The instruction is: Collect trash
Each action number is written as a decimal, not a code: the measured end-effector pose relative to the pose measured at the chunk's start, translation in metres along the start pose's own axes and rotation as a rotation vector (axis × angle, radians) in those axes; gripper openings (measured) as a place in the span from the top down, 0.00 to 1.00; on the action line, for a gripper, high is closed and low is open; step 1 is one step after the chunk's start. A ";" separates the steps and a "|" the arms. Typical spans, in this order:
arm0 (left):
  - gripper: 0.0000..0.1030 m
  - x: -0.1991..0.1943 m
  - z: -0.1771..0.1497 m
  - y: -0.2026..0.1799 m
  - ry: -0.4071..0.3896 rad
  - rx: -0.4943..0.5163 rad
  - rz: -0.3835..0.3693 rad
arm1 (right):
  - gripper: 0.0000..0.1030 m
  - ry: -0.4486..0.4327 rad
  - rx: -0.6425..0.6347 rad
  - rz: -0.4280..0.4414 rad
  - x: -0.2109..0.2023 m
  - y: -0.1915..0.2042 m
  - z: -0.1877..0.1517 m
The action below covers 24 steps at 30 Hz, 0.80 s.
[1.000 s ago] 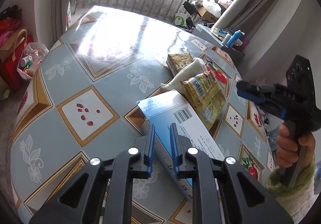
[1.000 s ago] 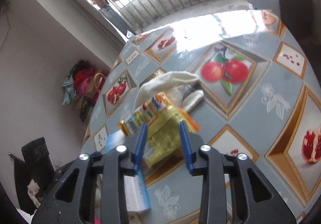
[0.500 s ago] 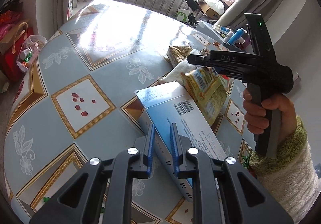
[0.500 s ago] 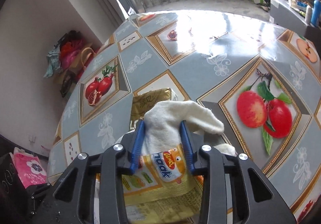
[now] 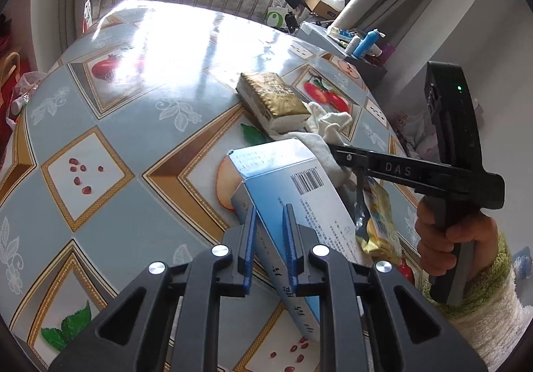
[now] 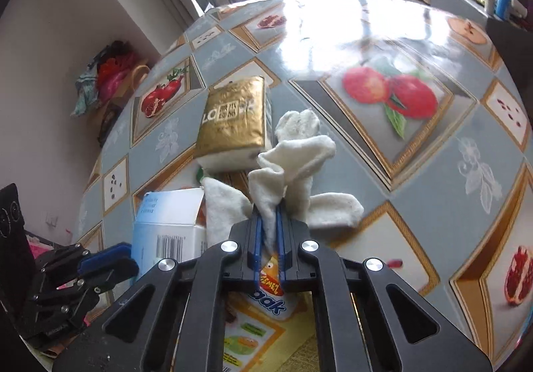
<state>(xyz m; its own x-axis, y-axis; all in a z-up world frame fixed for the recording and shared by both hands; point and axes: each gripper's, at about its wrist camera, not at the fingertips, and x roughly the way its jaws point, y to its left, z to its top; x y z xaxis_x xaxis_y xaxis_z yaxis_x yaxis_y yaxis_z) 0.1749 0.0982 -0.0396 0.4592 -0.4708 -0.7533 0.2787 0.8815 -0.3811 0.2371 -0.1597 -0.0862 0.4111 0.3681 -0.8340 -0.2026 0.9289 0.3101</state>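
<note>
Cream-white fleecy cloth (image 6: 293, 155), crumpled into a loose bunch, lies in the middle of the round desk (image 6: 433, 172) with its glossy grey-blue fruit-print cover; one fold of it stands up between the blue pads of the right tool (image 6: 269, 222), whose jaws are closing and already pinch that fold. A second ago those jaws stood wide around the yellow plastic snack wrapper (image 6: 266, 312); that wrapper now lies under the tool's body, mostly covered. Just left of the cloth lies the flat light-blue and white cardboard box (image 5: 293, 192) with a barcode, and the left tool (image 5: 269, 232) grips its near edge between narrow-set jaws, as it did a second ago. Beyond the cloth, touching it, rests a gold-foil wrapped pack (image 6: 233, 118).

In the left view the right tool's black arm crosses the cloth, so the pinch itself is hidden there, and the person's hand (image 5: 446, 238) in a green-cuffed fleecy sleeve holds its handle. The box's near end is cut off behind the left tool's fingers. How far the wrapper reaches under the right tool cannot be made out.

The far half of the desk, bright with window glare, is bare, and the right side past the apple print is open up to the desk's edge.
</note>
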 end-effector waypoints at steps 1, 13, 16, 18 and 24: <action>0.85 0.000 -0.001 -0.002 0.004 0.004 -0.008 | 0.95 -0.001 0.024 0.006 -0.005 -0.005 -0.007; 0.85 0.006 -0.023 -0.038 0.037 0.072 -0.064 | 0.95 -0.042 0.185 0.016 -0.053 -0.032 -0.082; 0.85 0.005 -0.022 -0.039 0.041 0.061 -0.058 | 0.88 -0.071 0.186 0.006 -0.061 -0.032 -0.076; 0.85 0.000 -0.023 -0.038 0.029 0.055 -0.054 | 0.80 -0.108 0.174 0.005 -0.073 -0.030 -0.072; 0.77 -0.013 -0.007 -0.035 -0.023 0.056 -0.042 | 0.58 -0.180 0.136 -0.030 -0.098 -0.029 -0.064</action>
<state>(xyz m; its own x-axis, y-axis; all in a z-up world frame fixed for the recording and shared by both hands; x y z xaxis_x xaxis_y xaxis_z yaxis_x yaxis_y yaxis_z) 0.1532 0.0740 -0.0205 0.4655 -0.5088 -0.7242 0.3449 0.8578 -0.3809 0.1463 -0.2249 -0.0428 0.5697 0.3302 -0.7526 -0.0714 0.9322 0.3549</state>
